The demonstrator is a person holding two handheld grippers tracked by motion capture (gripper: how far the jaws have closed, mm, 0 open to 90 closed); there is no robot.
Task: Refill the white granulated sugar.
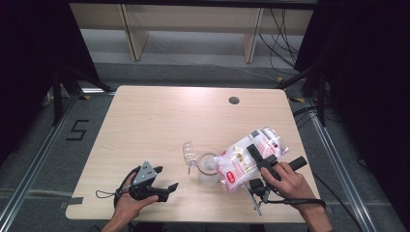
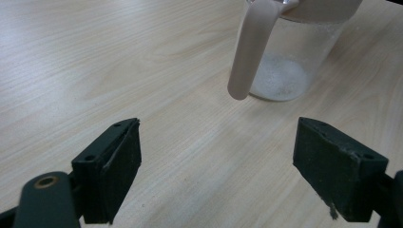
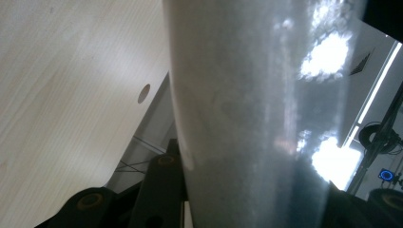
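At the lower right of the high view, the right hand-held gripper (image 1: pixel 261 162) is closed on a clear plastic bag (image 1: pixel 246 158) with red and white print. The bag is held tilted, its lower end over the open mouth of a clear measuring jug (image 1: pixel 208 167) that stands near the middle of the counter (image 1: pixel 159 121). I judge the bag is tipped this way so that its contents can fall into the jug. In the right gripper view the shiny bag film (image 3: pixel 256 114) stands between the jaws, so the grip is firm on it. A clear lid (image 1: pixel 189 151) lies just beside the jug at its upper left, probably put aside to leave the mouth free. In the left gripper view the jug (image 2: pixel 290 52) shows a little white powder at its bottom, and its handle (image 2: pixel 249 47) points toward the camera. The left hand-held gripper (image 1: pixel 157 183) rests at the lower left of the high view with its jaws wide apart and nothing between them; it seems to wait near the jug, maybe ready to steady it.
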